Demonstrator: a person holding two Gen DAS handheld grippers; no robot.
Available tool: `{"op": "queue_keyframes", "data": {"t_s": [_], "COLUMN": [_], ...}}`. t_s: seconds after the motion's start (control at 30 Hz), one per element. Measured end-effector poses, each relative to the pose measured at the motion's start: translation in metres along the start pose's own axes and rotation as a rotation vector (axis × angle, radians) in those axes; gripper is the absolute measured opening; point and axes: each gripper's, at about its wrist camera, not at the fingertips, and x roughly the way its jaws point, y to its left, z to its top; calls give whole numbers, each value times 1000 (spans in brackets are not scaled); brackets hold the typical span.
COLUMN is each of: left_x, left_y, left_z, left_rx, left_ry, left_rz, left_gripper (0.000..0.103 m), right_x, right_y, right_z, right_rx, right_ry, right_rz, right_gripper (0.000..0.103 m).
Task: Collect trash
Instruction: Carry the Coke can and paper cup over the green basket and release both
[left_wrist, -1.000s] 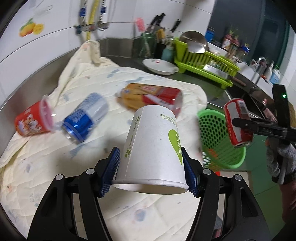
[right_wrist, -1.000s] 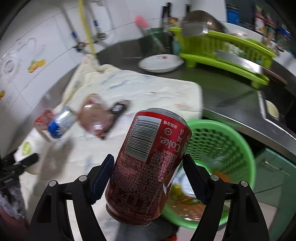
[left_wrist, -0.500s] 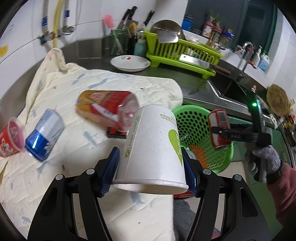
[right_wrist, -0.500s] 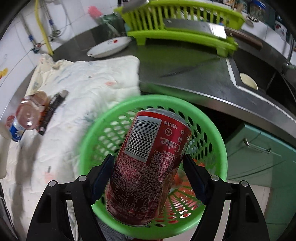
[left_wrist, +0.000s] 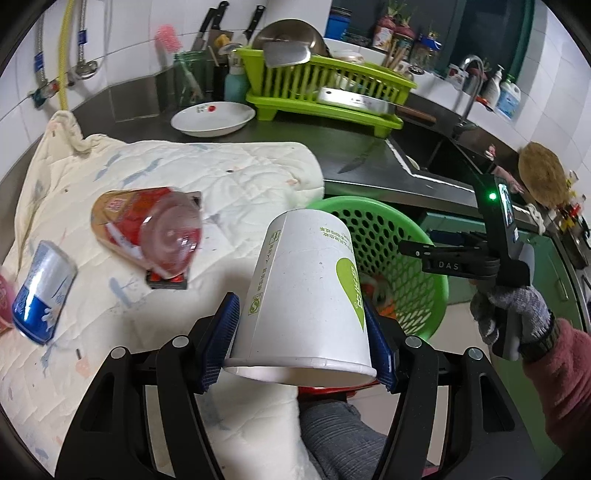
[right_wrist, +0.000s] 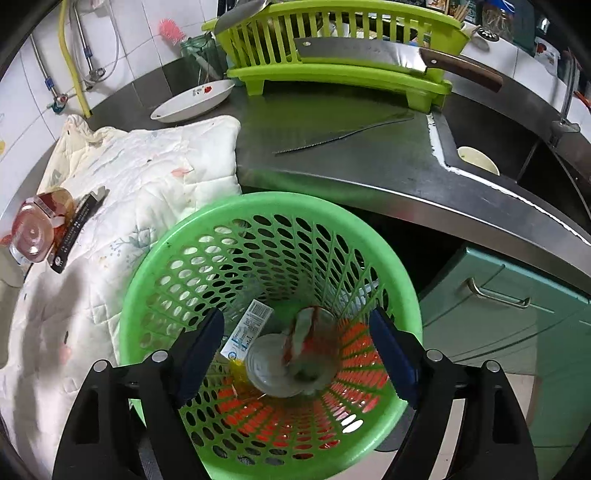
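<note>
Right tongs (right_wrist: 295, 354) opening, empty, over green basket (right_wrist: 155, 295); can (right_wrist: 295, 362) inside.

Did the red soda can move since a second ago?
Yes. It has left the right gripper, whose jaws are opening with nothing between them, and dropped inside the green basket, where it shows blurred.

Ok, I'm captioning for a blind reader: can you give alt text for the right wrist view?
The right gripper, fingers opening with nothing between them, hangs over a green perforated plastic basket where a blurred red drink can lies among other trash. Behind it is a steel kitchen counter with a cream quilted cloth.
</note>
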Motion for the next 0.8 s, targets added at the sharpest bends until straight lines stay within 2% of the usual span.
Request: {"op": "queue_keyframes", "data": {"t_s": [0.33, 0.8], "left_x": [23, 71], "left_y": [-33, -67], "left_z": [8, 23], "left_rx": [45, 55], "left_ry": [30, 101], "left_rz": [-35, -56], "left_gripper": [64, 66], "right_x": [-40, -70], "right_y": [-8, -31], "right_z": [-6, -16], "right_rx": [21, 56], "right_ry": [-66, -118], "right_rz": [31, 3], "right_gripper": [78, 78]}}
